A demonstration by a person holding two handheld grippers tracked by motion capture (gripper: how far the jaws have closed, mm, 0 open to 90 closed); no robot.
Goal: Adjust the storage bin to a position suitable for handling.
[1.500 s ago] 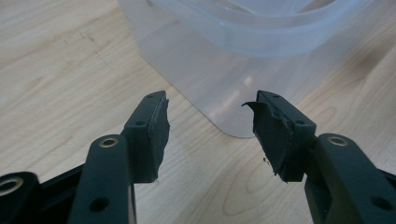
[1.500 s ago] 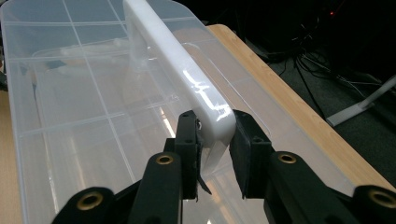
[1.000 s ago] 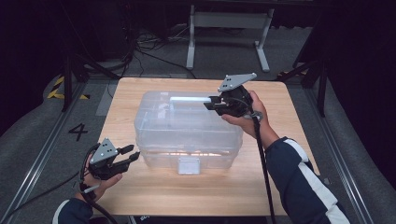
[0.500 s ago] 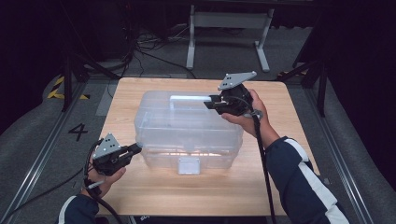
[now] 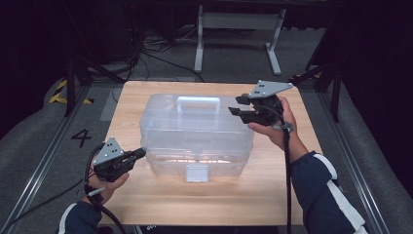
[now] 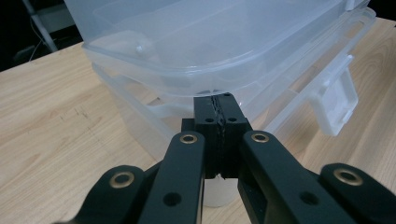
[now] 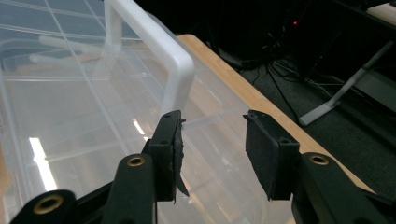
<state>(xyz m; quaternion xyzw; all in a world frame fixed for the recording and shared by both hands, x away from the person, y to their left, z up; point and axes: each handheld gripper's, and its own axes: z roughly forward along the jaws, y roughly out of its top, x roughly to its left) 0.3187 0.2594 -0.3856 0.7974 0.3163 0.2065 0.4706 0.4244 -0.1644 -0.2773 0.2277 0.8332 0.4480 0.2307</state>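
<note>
My left tongs (image 6: 219,105) are closed empty at the clear box's (image 5: 195,131) corner. My right tongs (image 7: 212,140) have just been opening, nothing between them, near its white handle (image 7: 154,46).

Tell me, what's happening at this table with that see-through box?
A person holds a two-jaw gripper in each hand and works on a clear plastic box with a white handle, standing on a wooden table. The left gripper, jaws closed together with nothing between them, sits at the box's near left corner. The right gripper is by the lid's far right end; its jaws have just been opening, with nothing between them.
</note>
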